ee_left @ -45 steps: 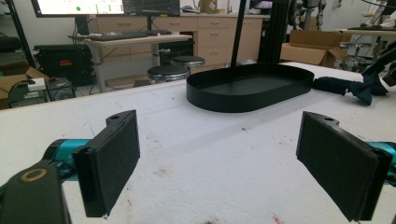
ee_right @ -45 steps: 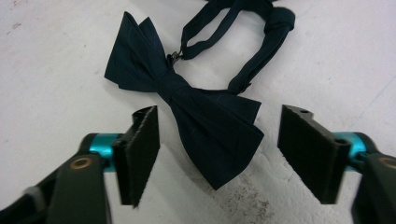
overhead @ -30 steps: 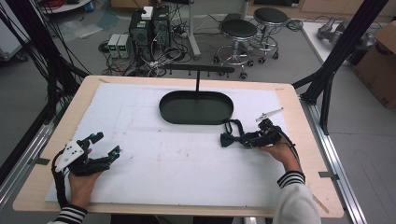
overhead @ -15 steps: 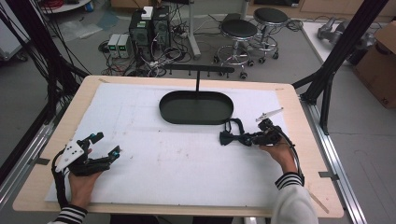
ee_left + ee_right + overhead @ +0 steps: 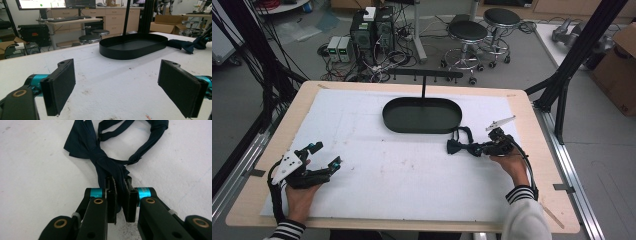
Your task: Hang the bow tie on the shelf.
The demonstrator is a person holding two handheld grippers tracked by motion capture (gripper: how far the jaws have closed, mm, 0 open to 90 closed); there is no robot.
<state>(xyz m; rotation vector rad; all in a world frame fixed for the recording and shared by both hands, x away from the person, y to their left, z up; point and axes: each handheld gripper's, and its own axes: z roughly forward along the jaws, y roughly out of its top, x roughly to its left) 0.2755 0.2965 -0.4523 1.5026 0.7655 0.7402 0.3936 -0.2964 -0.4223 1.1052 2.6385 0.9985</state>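
Two grippers, one job: only the right one busy
right gripper (image 5: 119,195): jaws just closed in, now pinching one wing of the dark bow tie (image 5: 100,155), fabric squeezed flat between the pads
grip quality: looks decent, cloth sits well down between the pads, not just at the tips
bow tie position: flat on the white mat (image 5: 412,175), right side of the table, just in front of the black oval tray (image 5: 422,116) but not in it; strap loop trailing toward the tray
bow tie in high view (image 5: 460,145): near the tray's right end, not lifted yet as far as can be told
left gripper (image 5: 322,157): spread wide, nothing between the pads, parked at the near left of the mat, well apart from the tie
tray from left gripper view (image 5: 132,46): nothing inside, post rising from the back with a rack bar (image 5: 424,74) of pegs across the top
done so far: grab only
left to do: probably lift and move, either into the tray or up onto the pegs; can't tell which from here
progress guess: early, maybe a quarter in
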